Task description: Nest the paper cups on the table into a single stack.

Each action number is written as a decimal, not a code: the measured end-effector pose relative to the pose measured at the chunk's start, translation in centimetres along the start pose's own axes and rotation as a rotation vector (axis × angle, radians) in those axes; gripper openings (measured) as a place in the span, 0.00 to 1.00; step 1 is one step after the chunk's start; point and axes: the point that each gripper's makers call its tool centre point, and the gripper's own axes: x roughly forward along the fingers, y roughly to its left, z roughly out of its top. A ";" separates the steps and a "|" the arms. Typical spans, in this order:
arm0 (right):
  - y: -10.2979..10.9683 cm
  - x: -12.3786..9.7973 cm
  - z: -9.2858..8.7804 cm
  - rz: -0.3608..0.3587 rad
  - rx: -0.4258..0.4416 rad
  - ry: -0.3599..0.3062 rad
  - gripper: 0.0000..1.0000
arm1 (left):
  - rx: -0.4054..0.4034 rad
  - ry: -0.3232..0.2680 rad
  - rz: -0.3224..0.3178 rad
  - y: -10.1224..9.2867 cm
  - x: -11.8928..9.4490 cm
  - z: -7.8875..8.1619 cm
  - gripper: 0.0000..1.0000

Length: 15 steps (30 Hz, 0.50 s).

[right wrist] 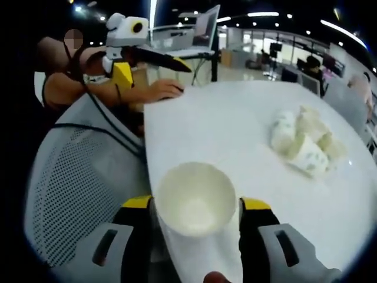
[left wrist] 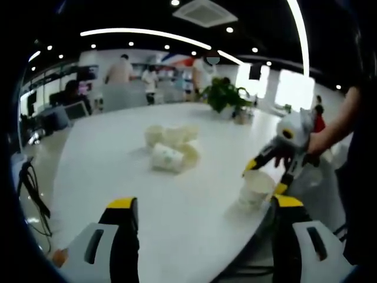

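A loose heap of white paper cups [left wrist: 171, 147] lies on its sides in the middle of the white table [left wrist: 106, 159]; in the right gripper view the heap [right wrist: 303, 144] is at the right. My right gripper [right wrist: 196, 204] is shut on one upright paper cup [right wrist: 194, 203], whose open mouth faces the camera. In the left gripper view that cup [left wrist: 257, 188] stands near the table's right edge, with the right gripper [left wrist: 266, 177] reaching down onto it. My left gripper [left wrist: 204, 203] is open over the table's near edge, holding nothing. It [right wrist: 147, 65] hovers at the table's far left corner.
A potted plant [left wrist: 224, 94] stands at the table's far end, with people behind it. A grey mesh chair [right wrist: 76, 188] sits against the table edge beside the held cup. A person's hand [right wrist: 165, 89] rests on the table corner. A laptop [right wrist: 200, 29] stands on a desk beyond.
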 end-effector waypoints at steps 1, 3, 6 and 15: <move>0.0 0.0 -0.1 0.000 0.003 0.002 0.58 | -0.001 0.000 0.000 0.0 0.0 0.0 0.94; 0.0 0.0 -0.2 -0.002 0.012 0.006 0.61 | 0.001 0.000 0.000 0.0 0.0 0.0 0.94; -0.1 0.0 -0.5 -0.009 0.011 0.012 0.63 | 0.001 -0.001 -0.001 0.0 0.1 0.1 0.94; 0.2 -1.3 0.0 -0.010 0.056 -0.033 0.71 | 0.007 -0.001 -0.007 0.1 0.2 0.3 0.93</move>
